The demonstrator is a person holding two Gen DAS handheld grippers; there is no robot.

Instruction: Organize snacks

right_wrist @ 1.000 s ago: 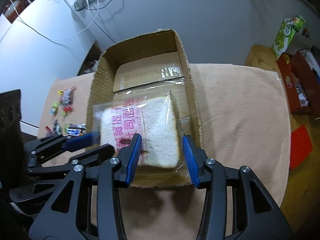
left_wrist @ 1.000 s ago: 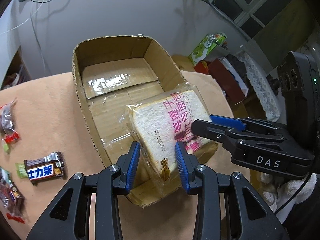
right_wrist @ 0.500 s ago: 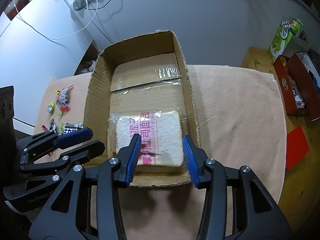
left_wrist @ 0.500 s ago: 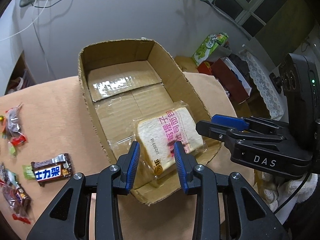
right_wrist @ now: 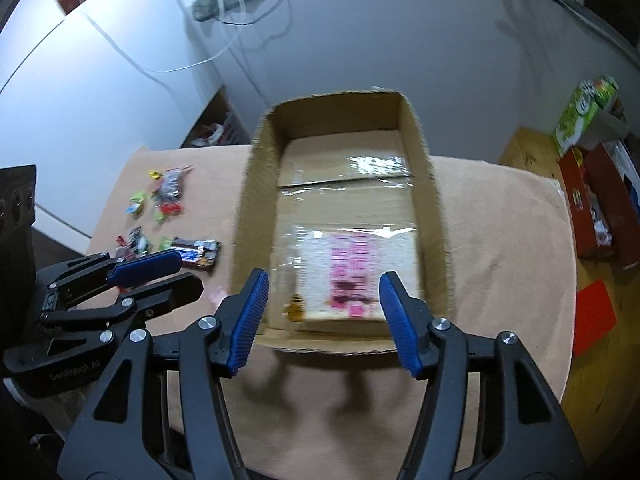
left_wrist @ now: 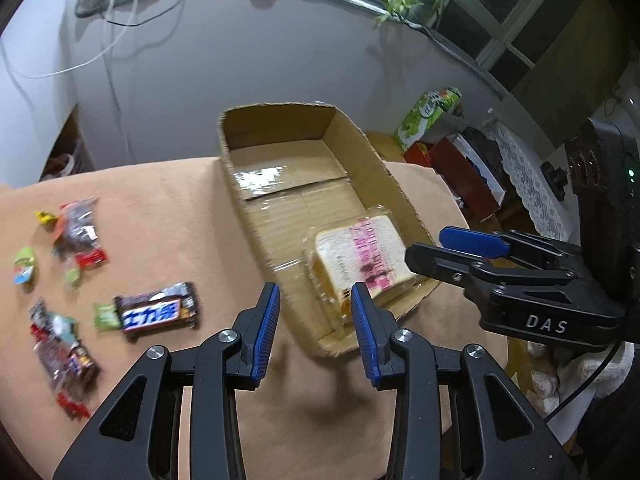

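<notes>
A wrapped slice of bread [left_wrist: 360, 258] with pink print lies flat in the near end of an open cardboard box [left_wrist: 304, 132]; it also shows in the right wrist view [right_wrist: 356, 276] inside the box [right_wrist: 340, 104]. My left gripper [left_wrist: 316, 312] is open and empty, above the box's near left corner. My right gripper [right_wrist: 322, 308] is open and empty, above the box's near edge, with the bread beyond its fingers. A chocolate bar [left_wrist: 158, 312] and several small wrapped snacks [left_wrist: 76, 236] lie on the tan tablecloth left of the box.
More wrapped snacks [left_wrist: 60, 356] lie at the left near edge. Red boxes [right_wrist: 600, 200] and a green carton [right_wrist: 584, 108] stand off the table's right side. A wall with cables rises behind the box.
Both grippers let go of the bread, which dropped flat into the box. Both then pulled back and up with their jaws wider.
</notes>
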